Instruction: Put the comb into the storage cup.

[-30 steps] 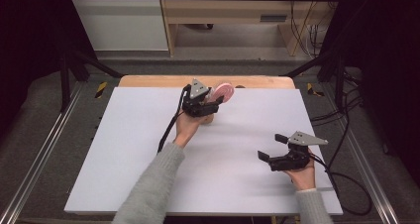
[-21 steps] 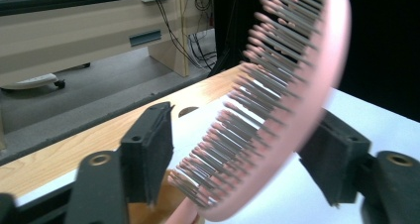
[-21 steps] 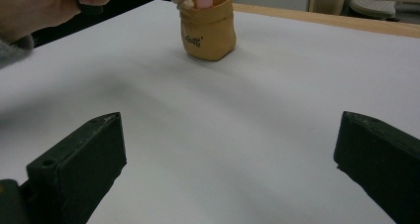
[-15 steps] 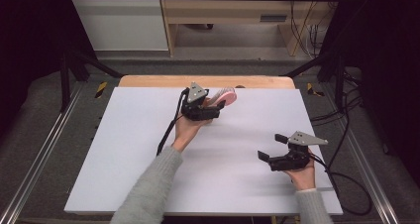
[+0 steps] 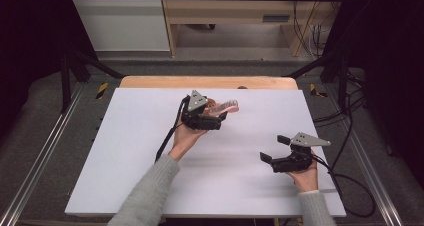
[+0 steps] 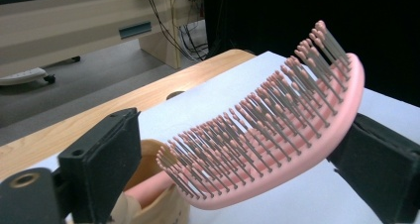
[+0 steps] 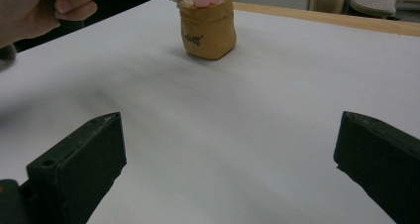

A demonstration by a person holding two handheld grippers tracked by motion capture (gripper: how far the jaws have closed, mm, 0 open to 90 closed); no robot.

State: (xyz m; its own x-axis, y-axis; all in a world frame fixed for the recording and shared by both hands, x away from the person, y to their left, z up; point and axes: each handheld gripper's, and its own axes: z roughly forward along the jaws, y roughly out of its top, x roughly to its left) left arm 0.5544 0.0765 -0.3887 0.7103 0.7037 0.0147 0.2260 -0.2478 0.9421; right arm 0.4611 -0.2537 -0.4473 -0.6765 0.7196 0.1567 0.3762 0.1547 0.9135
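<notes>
Pink hairbrush [image 6: 277, 149] tilted between left gripper [image 5: 212, 117] jaws, jaws wide apart; far jaw touching brush back, near jaw clear of bristles, so grip can't be confirmed. Handle end down in small tan pouch [image 7: 208, 28], upright, far-center on white table [image 5: 125, 151]. Right gripper [image 5: 276, 149] near front-right, jaws apart, nothing between. Brush curved plastic, grey pink-tipped bristles.
</notes>
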